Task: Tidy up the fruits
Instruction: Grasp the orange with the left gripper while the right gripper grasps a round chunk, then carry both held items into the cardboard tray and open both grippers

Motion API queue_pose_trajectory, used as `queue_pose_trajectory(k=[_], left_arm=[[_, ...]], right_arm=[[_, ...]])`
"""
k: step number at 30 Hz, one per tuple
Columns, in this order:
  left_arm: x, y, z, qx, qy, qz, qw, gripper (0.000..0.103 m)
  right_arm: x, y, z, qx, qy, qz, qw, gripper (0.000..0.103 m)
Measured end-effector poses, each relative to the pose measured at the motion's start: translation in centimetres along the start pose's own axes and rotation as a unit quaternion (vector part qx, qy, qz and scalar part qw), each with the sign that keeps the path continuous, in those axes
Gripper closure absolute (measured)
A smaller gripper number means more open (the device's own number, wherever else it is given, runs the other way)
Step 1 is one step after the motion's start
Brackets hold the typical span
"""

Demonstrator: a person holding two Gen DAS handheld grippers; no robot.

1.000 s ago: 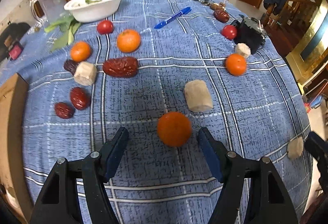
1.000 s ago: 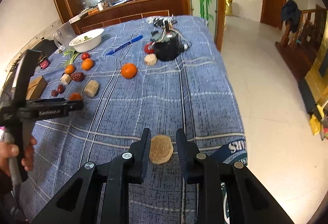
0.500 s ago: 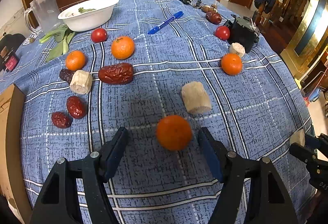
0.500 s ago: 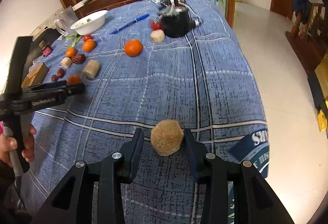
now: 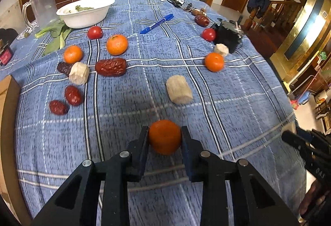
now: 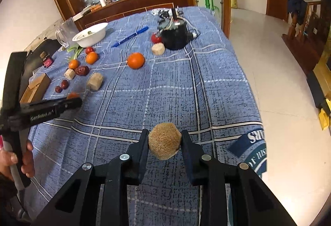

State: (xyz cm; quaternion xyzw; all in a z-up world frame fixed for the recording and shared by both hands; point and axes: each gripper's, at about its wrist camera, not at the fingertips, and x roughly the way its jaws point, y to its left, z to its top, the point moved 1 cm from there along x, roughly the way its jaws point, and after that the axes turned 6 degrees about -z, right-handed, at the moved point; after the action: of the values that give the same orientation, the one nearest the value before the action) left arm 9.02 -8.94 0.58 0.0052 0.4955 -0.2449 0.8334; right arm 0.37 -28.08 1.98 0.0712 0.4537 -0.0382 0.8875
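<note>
My left gripper [image 5: 164,137] is shut on an orange tangerine [image 5: 164,136] just above the blue checked tablecloth [image 5: 238,102]. My right gripper [image 6: 164,141] is shut on a tan sugarcane chunk [image 6: 164,140], held above the cloth near the table's right edge. Other tangerines [image 5: 116,44] [image 5: 72,54] [image 5: 214,62], dark red dates [image 5: 111,66] [image 5: 72,95], cherry tomatoes [image 5: 94,32] [image 5: 208,34] and cane chunks [image 5: 179,89] [image 5: 79,73] lie scattered ahead. The left gripper also shows in the right wrist view [image 6: 70,102].
A white bowl [image 5: 85,12] with greens, a glass jug [image 5: 42,7] and leafy greens [image 5: 54,36] stand at the back left. A blue pen [image 5: 156,23] and a black device [image 5: 227,36] lie further back. A cardboard box [image 6: 36,87] sits at the left edge.
The left gripper closed on the tangerine, which was between its open fingers before. The right gripper tightened on the cane chunk and lifted it off the cloth.
</note>
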Motion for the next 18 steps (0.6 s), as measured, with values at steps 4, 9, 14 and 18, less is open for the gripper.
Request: queue_pose_trajectory(k=[4, 9, 14, 18], left_arm=[[-1.6, 0.4, -1.2, -0.011, -0.001, -0.012, 0.9999, 0.075], [-3.8, 2.0, -2.4, -0.028, -0.010, -0.012, 0.9995, 0.075], [-6.7, 4.6, -3.6, -0.046, -0.026, 0.002, 0.9986, 0.075], [-9.5, 7.0, -4.4, -0.060, -0.045, 0.015, 0.9971, 0.075]], right_arm=[[-1.3, 0.8, -0.1, -0.003, -0.011, -0.004, 1.000, 0.070], [-2.0, 3.5, -0.4, -0.021, -0.011, -0.004, 1.000, 0.071], [-1.9, 7.3, -0.9, -0.042, -0.006, 0.005, 0.999, 0.071], [-1.6, 10.5, -0.8, -0.058, -0.004, 0.017, 0.998, 0.071]])
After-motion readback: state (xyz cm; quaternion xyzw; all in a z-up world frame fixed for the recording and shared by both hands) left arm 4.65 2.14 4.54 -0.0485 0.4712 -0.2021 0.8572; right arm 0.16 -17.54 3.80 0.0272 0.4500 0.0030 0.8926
